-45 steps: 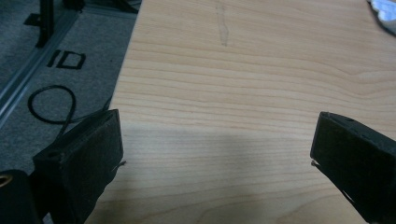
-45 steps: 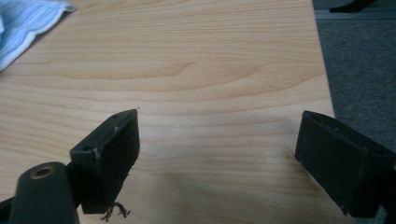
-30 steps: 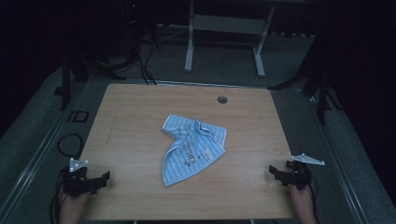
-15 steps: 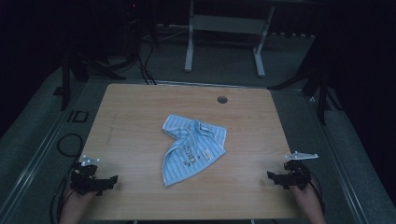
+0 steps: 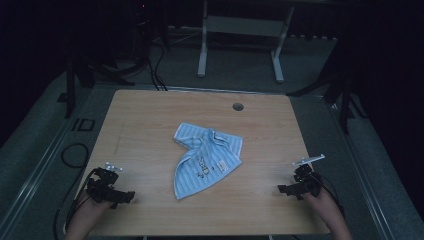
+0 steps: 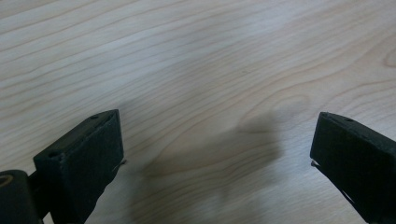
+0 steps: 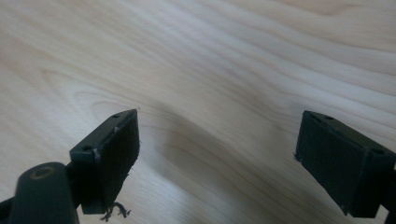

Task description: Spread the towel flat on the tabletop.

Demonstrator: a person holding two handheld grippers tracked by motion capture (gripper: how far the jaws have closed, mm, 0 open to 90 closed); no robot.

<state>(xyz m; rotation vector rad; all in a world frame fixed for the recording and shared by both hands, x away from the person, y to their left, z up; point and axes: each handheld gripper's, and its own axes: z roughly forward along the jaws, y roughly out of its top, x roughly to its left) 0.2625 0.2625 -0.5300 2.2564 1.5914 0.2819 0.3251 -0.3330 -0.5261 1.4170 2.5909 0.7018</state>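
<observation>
Cloth (image 5: 206, 157) lies crumpled mid-table, blue-striped, one corner trailing toward near edge. Table (image 5: 150, 125) bare wood around it. Left gripper (image 5: 125, 195) low at near left corner, jaws wide apart, nothing between, wood grain beneath. Right gripper (image 5: 283, 189) at near right corner, jaws likewise spread, empty. Both well apart from cloth.
</observation>
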